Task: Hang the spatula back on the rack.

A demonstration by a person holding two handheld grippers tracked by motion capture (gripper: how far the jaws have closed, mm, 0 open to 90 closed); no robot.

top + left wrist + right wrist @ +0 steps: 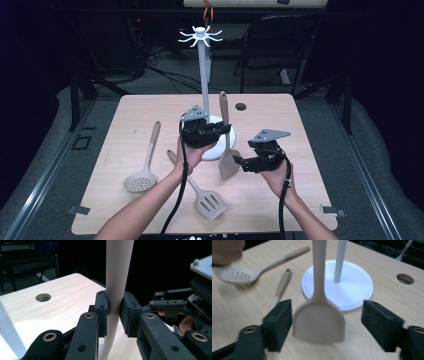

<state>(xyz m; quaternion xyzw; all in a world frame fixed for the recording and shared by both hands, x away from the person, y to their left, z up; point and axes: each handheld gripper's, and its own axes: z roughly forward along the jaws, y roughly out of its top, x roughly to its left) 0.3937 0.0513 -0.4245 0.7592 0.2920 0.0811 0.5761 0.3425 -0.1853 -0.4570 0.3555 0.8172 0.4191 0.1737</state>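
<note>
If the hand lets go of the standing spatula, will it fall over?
Probably. The spatula stands upright, held only at its thin handle by the left gripper; its blade edge is narrow, so it would likely tip. It looks stiff and keeps straight.

No readable text, no labels, no brands, no numbers, no signs anywhere

Centre of the table crowded, edges open

The middle is blocked by the rack's pole [204, 75] and white base [218, 145], with an upright spatula [227, 150] held just beside them. The near left is taken by a skimmer [142, 172] and slotted turner [202, 195]; free wood [300, 130] is left along the far and right edges.
</note>
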